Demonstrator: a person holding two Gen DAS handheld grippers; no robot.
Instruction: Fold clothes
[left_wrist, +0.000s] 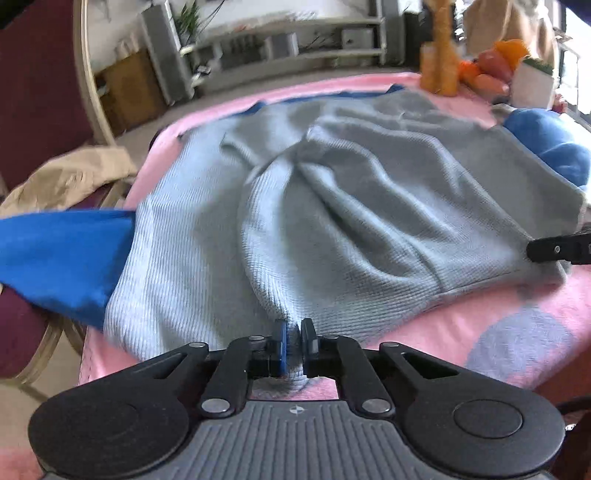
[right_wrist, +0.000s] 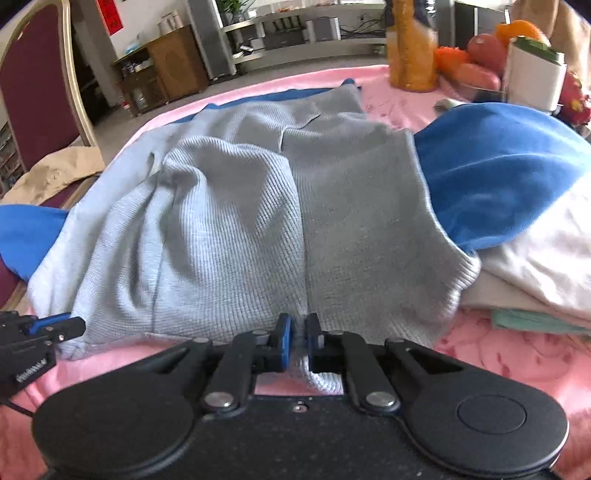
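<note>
Both tongs, left tongs (left_wrist: 294, 338) and right tongs (right_wrist: 299, 334), clench the near hem of the grey knit garment (left_wrist: 332, 206) spread over the pink-covered worktop (left_wrist: 461, 325).

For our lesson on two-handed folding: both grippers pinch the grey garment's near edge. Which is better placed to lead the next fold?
Neither clearly. The left gripper and right gripper both have jaws shut on the grey garment, so they would likely lift together.
</note>
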